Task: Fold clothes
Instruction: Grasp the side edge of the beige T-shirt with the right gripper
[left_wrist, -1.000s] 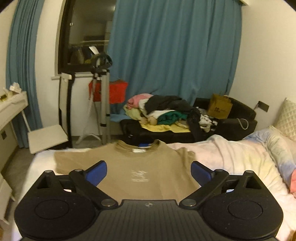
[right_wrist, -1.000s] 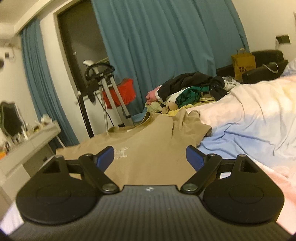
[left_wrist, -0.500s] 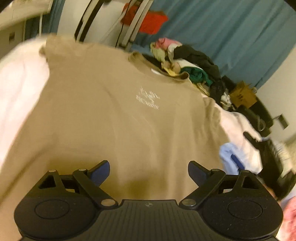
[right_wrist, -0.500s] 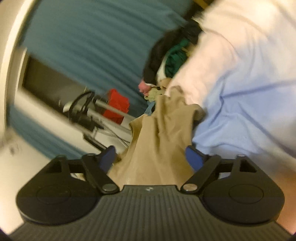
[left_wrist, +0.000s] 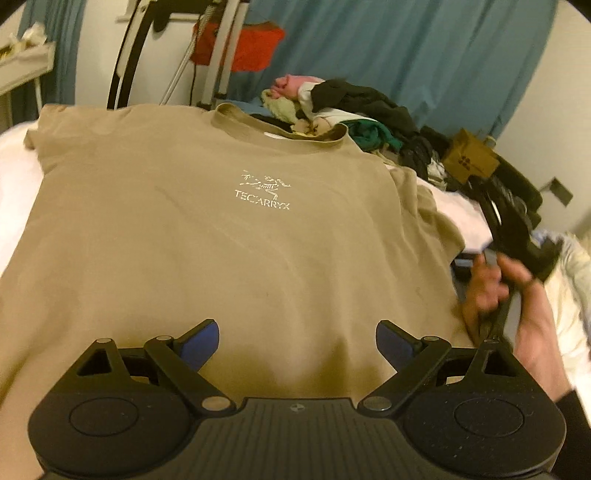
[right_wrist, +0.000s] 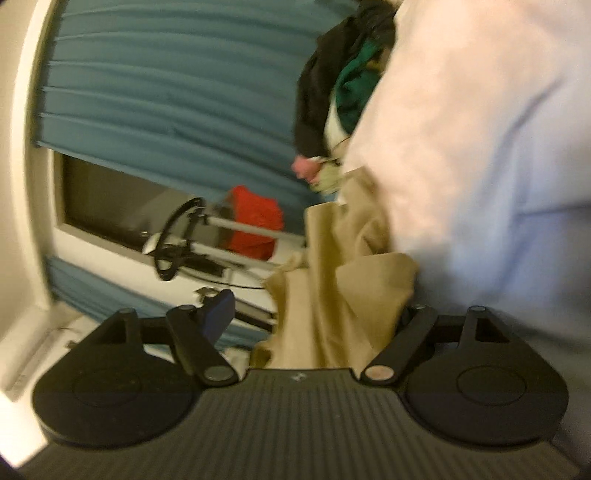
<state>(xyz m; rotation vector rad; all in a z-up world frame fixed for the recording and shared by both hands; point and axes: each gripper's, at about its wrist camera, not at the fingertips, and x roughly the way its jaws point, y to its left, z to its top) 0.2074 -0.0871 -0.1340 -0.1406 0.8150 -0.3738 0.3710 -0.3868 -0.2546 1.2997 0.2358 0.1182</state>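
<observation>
Bed: the white-sheeted bed (left_wrist: 14, 155) carries the work; one bed, with a pale pink and blue quilt (right_wrist: 480, 129) bunched along its right side.
Shirt: one tan cotton T-shirt with a white chest logo (left_wrist: 229, 236) lies face up and mostly flat on the bed, collar toward the curtain, its right sleeve rumpled and lying partly on the quilt.
Curtain: blue pleated curtain (left_wrist: 406, 48) behind the bed, two panels in view.
Clothes pile: one heap of dark, green and pink unfolded garments (left_wrist: 354, 110) beyond the collar (too tangled to count).
Step in hand: the reach before the first fold, as I read it; nothing is lifted yet.
Left gripper: the left gripper (left_wrist: 297, 334) hovers low over the hem edge with its blue pads spread wide, nothing between them, released.
Right gripper: the right gripper (right_wrist: 317, 314) is rolled on its side at the right sleeve, jaws standing wide; tan cloth lies in the gap and hides the right pad, but I see no pinch on it (the view is blurred). A hand (left_wrist: 506, 295) carries it at the shirt's right edge.
Next move: probably close each gripper on a single layer of cloth, sleeve and hem on the right side, then carry that edge inward toward the logo.
Count: two grippers, one shirt laid out.
</observation>
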